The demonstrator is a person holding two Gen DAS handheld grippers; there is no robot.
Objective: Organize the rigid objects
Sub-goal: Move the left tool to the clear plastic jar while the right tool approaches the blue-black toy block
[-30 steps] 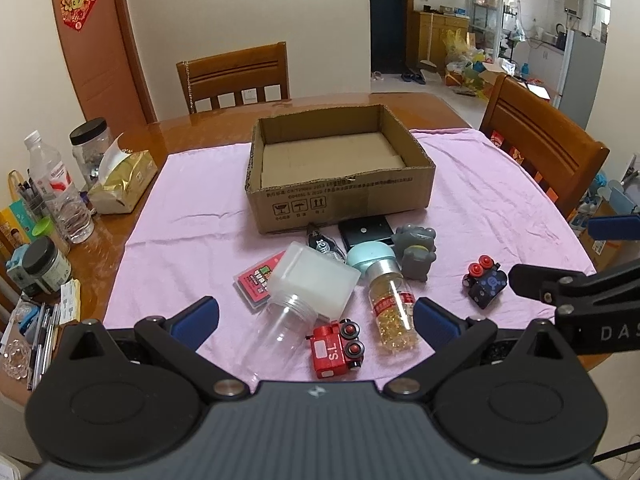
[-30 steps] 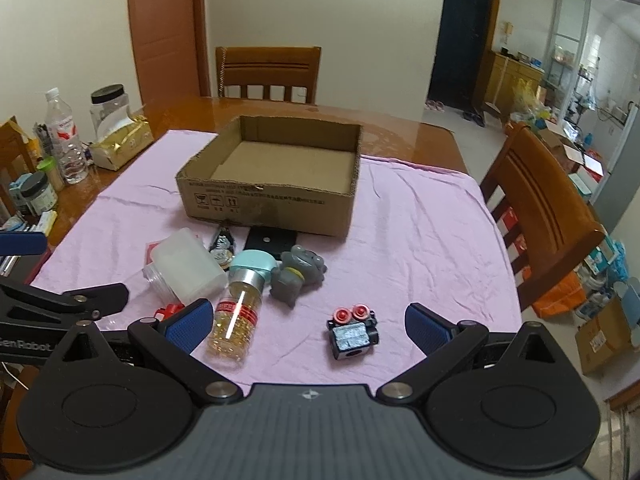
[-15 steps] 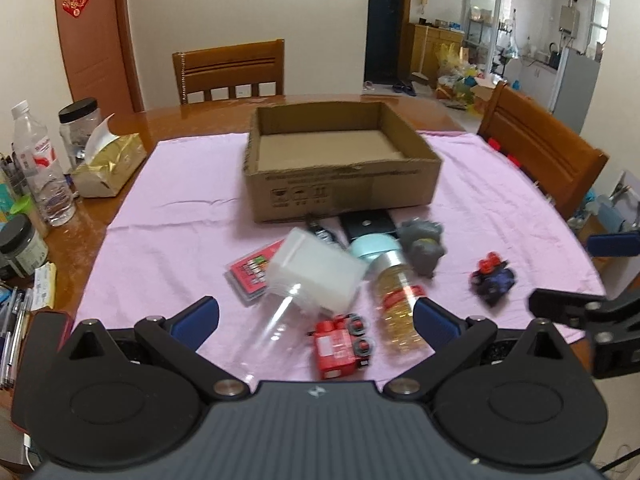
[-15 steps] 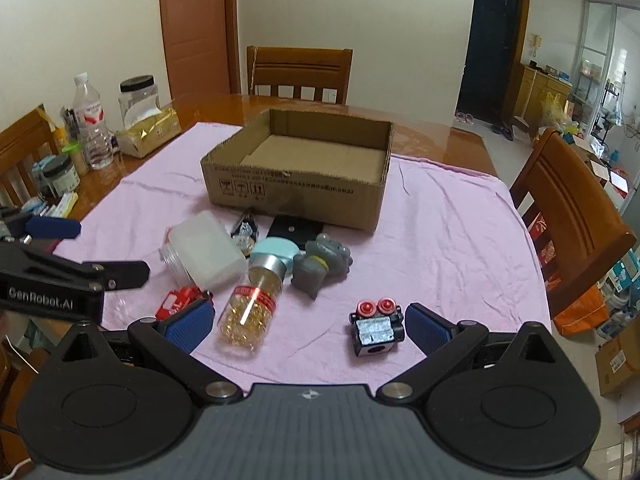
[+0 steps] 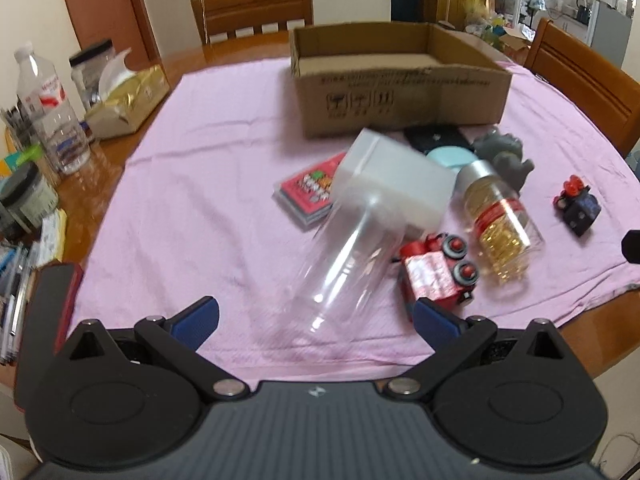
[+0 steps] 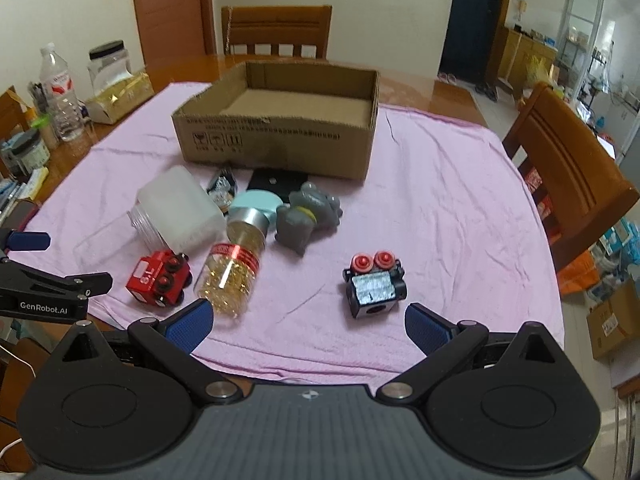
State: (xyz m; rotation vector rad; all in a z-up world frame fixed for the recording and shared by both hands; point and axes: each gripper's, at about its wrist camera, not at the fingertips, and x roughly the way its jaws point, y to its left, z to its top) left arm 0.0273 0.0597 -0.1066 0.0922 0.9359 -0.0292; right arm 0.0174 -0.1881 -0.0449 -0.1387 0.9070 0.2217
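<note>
Hovering low over the near edge of the pink cloth [image 6: 440, 208], both grippers hold nothing, their blue pads spread wide. The left gripper [image 5: 316, 318] faces a clear jar [image 5: 344, 268] lying on its side, its white lid [image 5: 394, 184] pointing toward the box [image 5: 400, 92]; the jar lies between the pads' lines but clear of them. Just right of the jar a red toy train [image 5: 436, 276] rests by the right pad, touching or nearly so. The right gripper [image 6: 306, 326] faces a black toy car [image 6: 374, 286] with two red knobs, near but apart. A capsule bottle [image 6: 236, 264] lies tilted beside the train, with a grey figurine [image 6: 306, 216] past it. A pink card pack [image 5: 308, 196] sits left of the lid. The box stands open and bare behind them all.
</note>
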